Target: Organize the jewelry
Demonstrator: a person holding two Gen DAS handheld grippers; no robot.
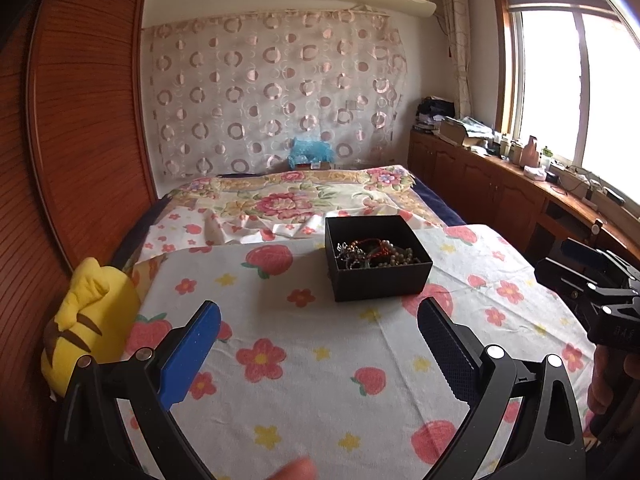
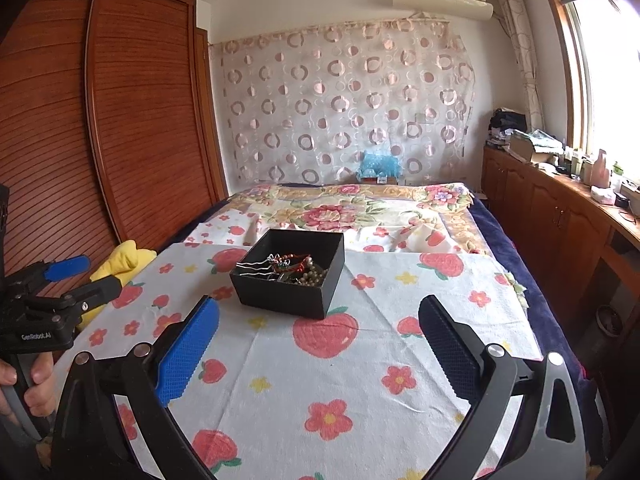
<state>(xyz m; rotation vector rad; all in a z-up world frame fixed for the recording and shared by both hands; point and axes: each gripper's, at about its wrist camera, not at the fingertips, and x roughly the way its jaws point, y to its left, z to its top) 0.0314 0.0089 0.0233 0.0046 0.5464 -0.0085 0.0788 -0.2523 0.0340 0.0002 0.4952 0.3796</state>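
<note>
A black open box [image 1: 378, 280] stands on the strawberry-print cloth on the bed; it also shows in the right wrist view [image 2: 286, 294]. Inside lies a tangle of jewelry [image 1: 374, 254]: a bead strand, red cord, silver pieces. In the right wrist view the jewelry [image 2: 296, 270] includes silver hairpins. My left gripper [image 1: 320, 320] is open and empty, short of the box. My right gripper [image 2: 320, 320] is open and empty, also short of the box. Each gripper appears at the edge of the other's view: the right gripper [image 1: 592, 276] and the left gripper [image 2: 80, 276].
A yellow plush toy [image 1: 88, 320] lies at the bed's left edge by the wooden wardrobe [image 1: 72, 120]. A floral quilt [image 1: 296, 196] covers the far bed. Wooden cabinets [image 1: 500, 184] with clutter run along the right under the window.
</note>
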